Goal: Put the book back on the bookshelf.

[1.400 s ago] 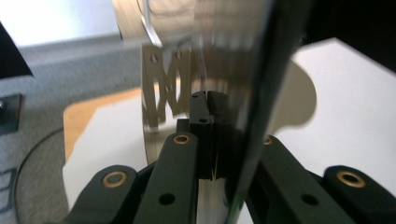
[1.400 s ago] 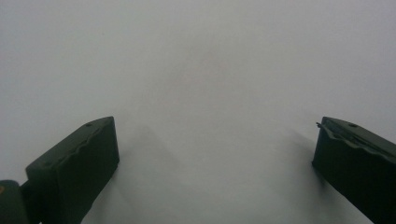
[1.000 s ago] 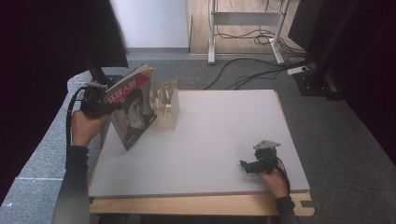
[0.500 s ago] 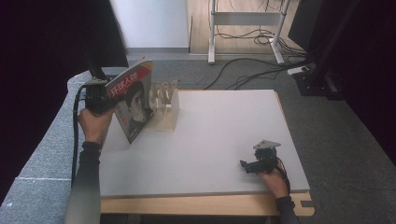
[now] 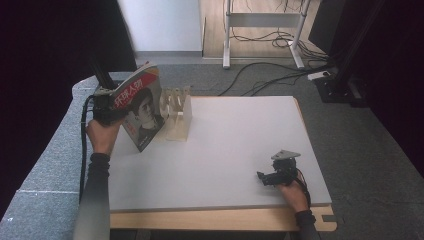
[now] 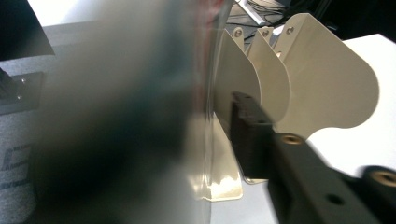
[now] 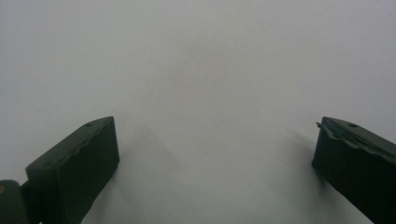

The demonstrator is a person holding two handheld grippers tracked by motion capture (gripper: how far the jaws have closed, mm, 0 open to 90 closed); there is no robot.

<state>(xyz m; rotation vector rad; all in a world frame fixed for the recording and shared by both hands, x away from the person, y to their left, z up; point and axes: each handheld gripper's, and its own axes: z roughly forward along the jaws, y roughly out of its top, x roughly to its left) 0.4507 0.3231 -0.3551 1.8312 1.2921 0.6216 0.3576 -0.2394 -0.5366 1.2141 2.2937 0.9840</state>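
The magazine (image 5: 141, 111) stands on edge at the upper left of the high view, tilted, its lower corner on the table (image 5: 240, 145) and its cover just beside the cream file rack (image 5: 177, 111). The left gripper (image 5: 107, 107) is at the magazine's back edge; its jaws have just been opening, and in the left gripper view the blurred cover (image 6: 116, 112) lies close against the lens while 1 black jaw stands apart from it, in front of the rack's dividers (image 6: 299, 79). So the pads look to be off the paper, or nearly so.

The risk, as I judge it: the magazine is not yet between 2 dividers, so with the grip loosened it could flop flat onto the table or slide off the left edge. A limp cover could also snag on a divider and nudge the light rack away.

The right gripper (image 5: 274, 176) rests at the lower right, jaws wide apart over bare table and holding nothing.
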